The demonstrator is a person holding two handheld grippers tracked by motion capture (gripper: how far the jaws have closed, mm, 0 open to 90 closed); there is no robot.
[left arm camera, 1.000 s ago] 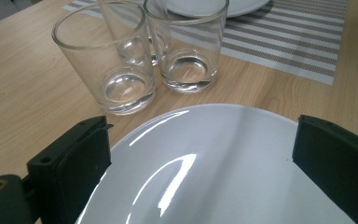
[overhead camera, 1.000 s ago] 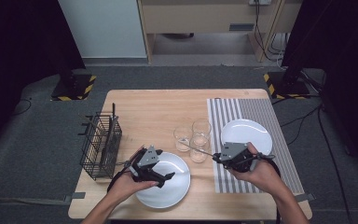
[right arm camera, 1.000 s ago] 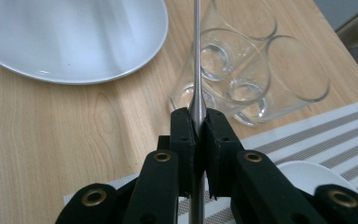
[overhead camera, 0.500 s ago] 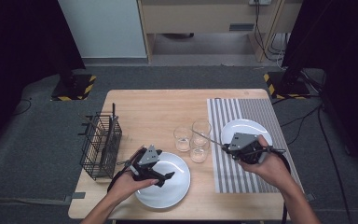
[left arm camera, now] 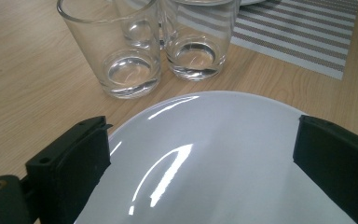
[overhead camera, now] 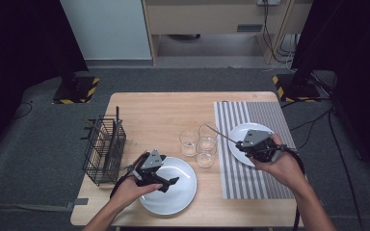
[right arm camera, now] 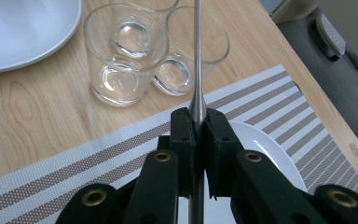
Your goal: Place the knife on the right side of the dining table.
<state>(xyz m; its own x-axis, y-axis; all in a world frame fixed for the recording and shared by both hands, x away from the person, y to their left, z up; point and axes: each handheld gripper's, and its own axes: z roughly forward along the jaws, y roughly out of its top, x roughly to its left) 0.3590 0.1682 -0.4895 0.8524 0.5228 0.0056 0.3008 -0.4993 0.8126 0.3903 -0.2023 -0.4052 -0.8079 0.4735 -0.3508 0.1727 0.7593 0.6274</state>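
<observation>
**Wooden table, metal rod clamped over the striped mat**

Dark floor surrounds the wooden table point(overhead camera: 164, 115). From above, the right gripper point(overhead camera: 254, 144) grasps a thin metal rod point(overhead camera: 224, 136) reaching toward the glasses point(overhead camera: 198, 142); the left gripper point(overhead camera: 156, 174) hovers over a white plate point(overhead camera: 180, 192).

Left gripper view: jaws spread, plate point(left arm camera: 214, 158) beneath, glasses point(left arm camera: 135, 51) ahead.

Right gripper view: jaws clenched on the rod point(right arm camera: 197, 65), striped mat point(right arm camera: 74, 158) below.

Light wood table point(overhead camera: 159, 108) on grey carpet floor point(overhead camera: 38, 144). Black wire basket point(overhead camera: 104, 150) stands at its left edge. Near front, approx. centre-left, a white plate point(overhead camera: 173, 195). Three clear glasses point(overhead camera: 198, 142) clustered mid-table, touching or nearly so. Right side: grey-striped placemat point(overhead camera: 250, 180) lying flat, w/ a second white plate point(overhead camera: 236, 142) on it, just beside the glasses.
</observation>
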